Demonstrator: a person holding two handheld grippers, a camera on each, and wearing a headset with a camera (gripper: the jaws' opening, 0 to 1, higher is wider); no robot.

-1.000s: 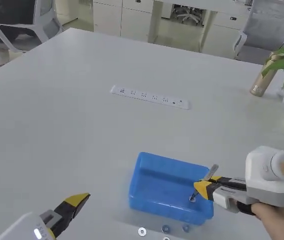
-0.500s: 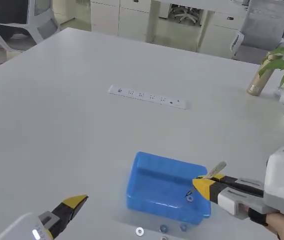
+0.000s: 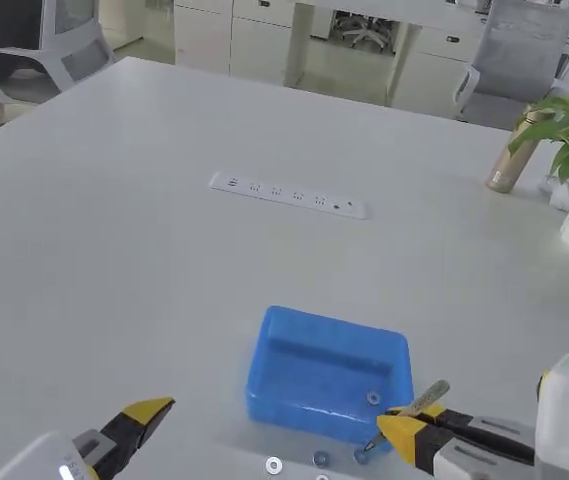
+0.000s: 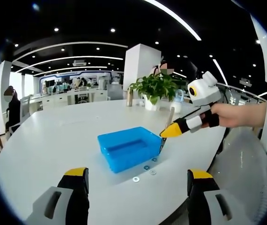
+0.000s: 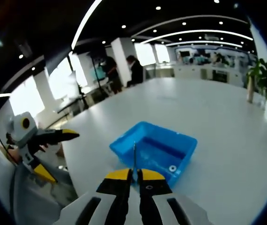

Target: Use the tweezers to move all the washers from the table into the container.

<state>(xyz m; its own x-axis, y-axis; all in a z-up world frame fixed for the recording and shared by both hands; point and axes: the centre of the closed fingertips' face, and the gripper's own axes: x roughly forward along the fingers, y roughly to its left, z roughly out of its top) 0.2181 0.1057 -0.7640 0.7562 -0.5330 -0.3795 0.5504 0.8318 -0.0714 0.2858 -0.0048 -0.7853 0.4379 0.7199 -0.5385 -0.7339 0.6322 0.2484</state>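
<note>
– Scanning table: blue container on its near side. Grippers?
– Left gripper wide, empty; right gripper clamped on tweezers, tips low by loose washers just near of container; one washer inside. Fetch step, I judge; next, pinch a rim

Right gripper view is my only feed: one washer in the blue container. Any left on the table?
Observer: Yes. At least three washers lie on the table, just outside the container's near wall.
Operator: Where's the tweezer tip relative to them?
Observer: In the left gripper view the tweezers point down beside the container's corner, above those washers. I cannot tell whether the tip touches one.
Operator: Anything else on the table?
Observer: A white power strip lies beyond the container, well apart from it.
</note>
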